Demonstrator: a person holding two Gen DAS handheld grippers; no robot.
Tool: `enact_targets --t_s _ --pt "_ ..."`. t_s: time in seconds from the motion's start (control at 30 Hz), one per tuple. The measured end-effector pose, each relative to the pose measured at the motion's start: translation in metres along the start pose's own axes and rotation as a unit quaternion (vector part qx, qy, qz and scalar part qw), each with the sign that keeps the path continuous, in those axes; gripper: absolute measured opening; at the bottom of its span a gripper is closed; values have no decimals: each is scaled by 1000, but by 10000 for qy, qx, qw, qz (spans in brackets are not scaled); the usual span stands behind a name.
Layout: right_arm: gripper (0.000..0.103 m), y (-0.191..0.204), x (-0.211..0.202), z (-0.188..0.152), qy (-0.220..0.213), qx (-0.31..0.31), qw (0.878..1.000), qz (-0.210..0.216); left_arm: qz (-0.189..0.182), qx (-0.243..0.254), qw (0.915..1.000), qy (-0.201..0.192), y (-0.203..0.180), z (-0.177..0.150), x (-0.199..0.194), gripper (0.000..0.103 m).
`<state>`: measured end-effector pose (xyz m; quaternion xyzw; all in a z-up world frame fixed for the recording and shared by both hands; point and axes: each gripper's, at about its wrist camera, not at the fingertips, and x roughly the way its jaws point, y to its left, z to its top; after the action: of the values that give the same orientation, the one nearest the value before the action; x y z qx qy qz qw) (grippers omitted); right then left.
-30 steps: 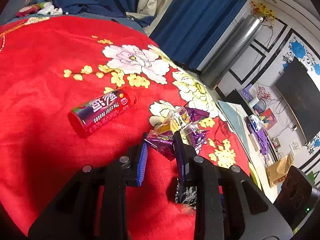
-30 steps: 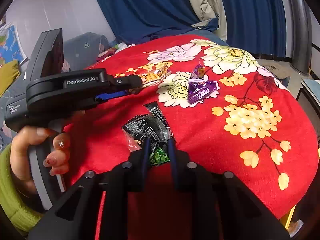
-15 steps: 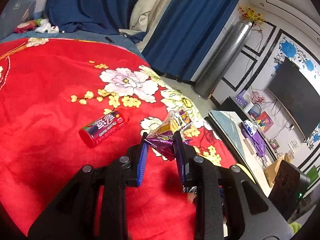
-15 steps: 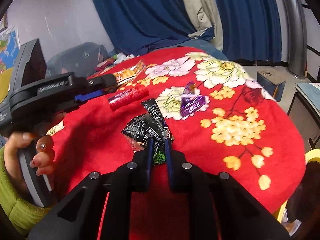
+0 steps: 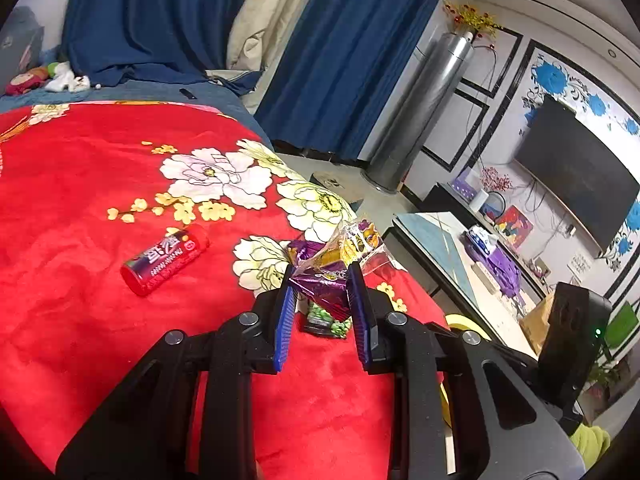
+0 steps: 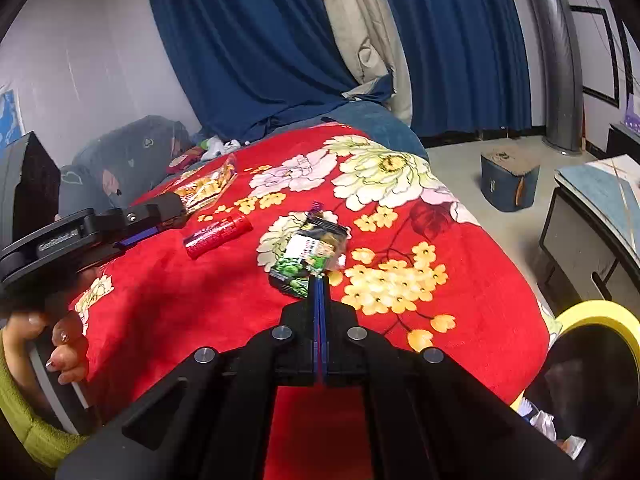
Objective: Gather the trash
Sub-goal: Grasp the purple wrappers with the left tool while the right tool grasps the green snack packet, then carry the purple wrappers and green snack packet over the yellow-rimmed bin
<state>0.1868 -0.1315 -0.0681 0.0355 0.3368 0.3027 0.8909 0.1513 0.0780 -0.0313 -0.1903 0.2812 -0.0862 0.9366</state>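
The left gripper (image 5: 322, 280) clamps purple candy wrappers (image 5: 320, 286) at frame centre, and the right gripper (image 6: 319, 286) pinches the green-pea snack packet (image 6: 306, 258), both apparently for binning.

Right claw (image 6: 319, 280) pinches green snack wrapper (image 6: 306, 258) above red blanket (image 6: 200, 292).

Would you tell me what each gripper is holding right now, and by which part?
The left gripper pinches crumpled purple wrappers around their middle. The right gripper is shut on the near edge of a black-and-green snack packet.
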Motion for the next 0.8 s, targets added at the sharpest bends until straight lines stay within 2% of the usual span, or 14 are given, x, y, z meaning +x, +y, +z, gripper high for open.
enact_targets --t_s 0.07,0.13,0.2,0.23,0.3,0.33,0.5,0.6,0.63,0.67,0.7,0.8 --pt "1 -7 3 0 35 216 9998 47 -26 9 10000 8 -2 -1 1 19" --pt "1 -17 10 1 112 570 9979 273 -50 27 10000 -5 -5 -1 0 19" --pt "6 -20 19 5 194 615 9975 278 -86 36 10000 -20 -6 0 -1 19" --pt "22 -19 23 7 215 573 9979 234 -112 33 9999 -33 -7 0 -2 19" --pt "46 -21 33 10 216 674 9972 256 -174 40 9998 -56 -9 1 -3 19" --pt "47 -23 38 11 241 754 9964 313 -191 54 9998 -77 -11 2 -5 19" --pt "47 -23 71 17 477 717 9953 436 -316 81 9993 -199 -21 8 -11 19" --pt "46 -31 86 18 555 989 9919 567 -367 141 9989 -238 -28 10 -12 19" --pt "36 -33 90 18 585 1074 9905 636 -378 156 9989 -240 -29 10 -12 19" --pt "11 -36 94 17 648 1162 9885 724 -388 175 9988 -239 -32 11 -12 19" --pt "7 -37 95 17 685 1185 9875 777 -406 192 9987 -242 -34 11 -12 19" --pt "4 -38 81 16 529 1133 9885 848 -457 250 9984 -234 -43 10 -11 19"
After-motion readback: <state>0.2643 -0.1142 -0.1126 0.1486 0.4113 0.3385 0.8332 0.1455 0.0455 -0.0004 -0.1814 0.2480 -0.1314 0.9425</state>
